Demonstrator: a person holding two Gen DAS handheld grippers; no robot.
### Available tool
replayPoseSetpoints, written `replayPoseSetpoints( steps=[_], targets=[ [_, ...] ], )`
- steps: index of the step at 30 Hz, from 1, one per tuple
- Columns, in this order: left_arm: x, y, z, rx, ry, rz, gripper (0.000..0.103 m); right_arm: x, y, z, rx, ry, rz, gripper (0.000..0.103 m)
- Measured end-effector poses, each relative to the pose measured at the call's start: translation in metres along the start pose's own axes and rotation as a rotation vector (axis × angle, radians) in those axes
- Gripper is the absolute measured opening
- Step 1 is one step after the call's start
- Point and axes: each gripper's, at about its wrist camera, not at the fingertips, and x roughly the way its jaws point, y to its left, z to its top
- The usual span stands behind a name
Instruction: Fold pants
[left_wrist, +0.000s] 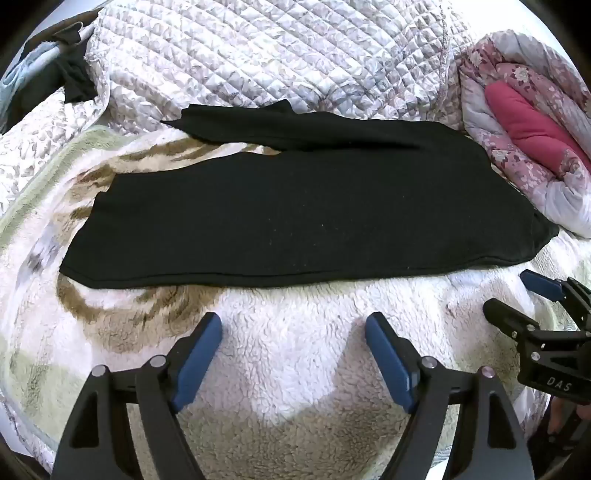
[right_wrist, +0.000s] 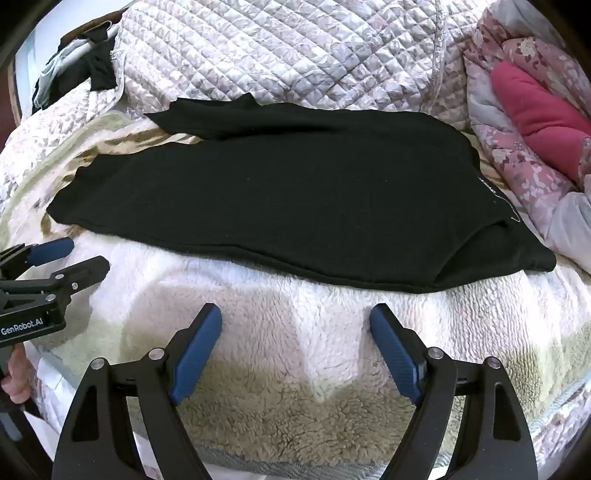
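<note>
Black pants (left_wrist: 295, 221) (right_wrist: 280, 192) lie flat across a fleecy white blanket (left_wrist: 295, 332) (right_wrist: 295, 325), waist to the right, legs running left. The far leg splays slightly away from the near one at the left end. My left gripper (left_wrist: 293, 325) hovers open over the blanket, just short of the pants' near edge, nothing between its blue pads. My right gripper (right_wrist: 295, 319) is likewise open and empty, near the same edge further right. Each gripper shows in the other's view: the right gripper (left_wrist: 517, 295) at the right side, the left gripper (right_wrist: 81, 254) at the left side.
A quilted floral cover (left_wrist: 277, 55) (right_wrist: 295, 48) rises behind the pants. A rolled pink floral duvet (left_wrist: 528, 122) (right_wrist: 535, 110) lies at the right. Dark clothes (left_wrist: 70, 74) (right_wrist: 92, 62) hang at the back left. A hand (right_wrist: 14, 380) holds the left gripper's handle.
</note>
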Motion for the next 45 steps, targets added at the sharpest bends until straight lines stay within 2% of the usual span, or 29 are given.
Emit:
replayPoseSetpoints(
  steps=[45],
  targets=[
    [0.0004,-0.0007,0.0003,0.008,0.011,0.006,0.084,0.0007,0.0005,0.0010,-0.010,0.008,-0.013,0.083]
  ],
)
